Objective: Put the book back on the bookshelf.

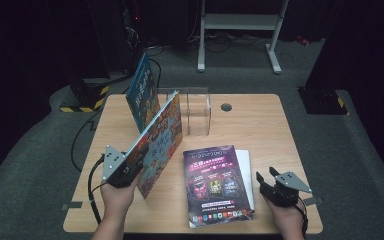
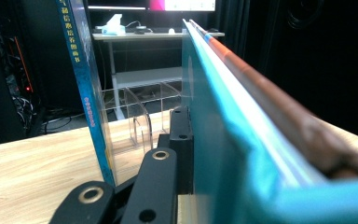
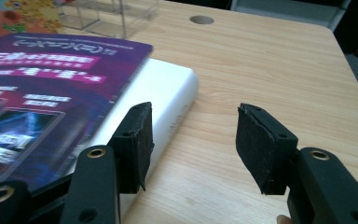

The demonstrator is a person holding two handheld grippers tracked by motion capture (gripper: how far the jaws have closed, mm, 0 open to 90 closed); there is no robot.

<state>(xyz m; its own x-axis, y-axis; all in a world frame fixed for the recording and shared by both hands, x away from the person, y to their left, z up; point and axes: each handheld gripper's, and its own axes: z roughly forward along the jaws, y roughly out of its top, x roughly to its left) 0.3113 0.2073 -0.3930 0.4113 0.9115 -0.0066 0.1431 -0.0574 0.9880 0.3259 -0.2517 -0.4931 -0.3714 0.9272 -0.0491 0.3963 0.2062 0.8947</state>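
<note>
The picture book (image 1: 161, 142) sits left of centre in the high view, lifted off the table (image 1: 260, 125) at a slant, with the left gripper (image 1: 125, 167) clamped on its lower edge. Just behind it, upper left, a blue book (image 1: 142, 90) already stands upright by the clear acrylic rack (image 1: 197, 110). Middle of the frame: a purple magazine (image 1: 215, 185) lying flat on a white book (image 1: 247, 172). Lower right, the right gripper (image 1: 270, 182) hovers with jaws apart and nothing between them. My guess at the risk: the picture book is thin and held by one edge only, so it could flop or pivot in the pads and clip the blue book, tipping it over before it reaches a rack slot. The left gripper view gives you the book's edge (image 2: 242, 121) pinched against the pad, plus the blue book's spine (image 2: 86, 84). The right gripper view shows the open pads (image 3: 137, 144) close to the white book's corner (image 3: 168, 93).
</note>
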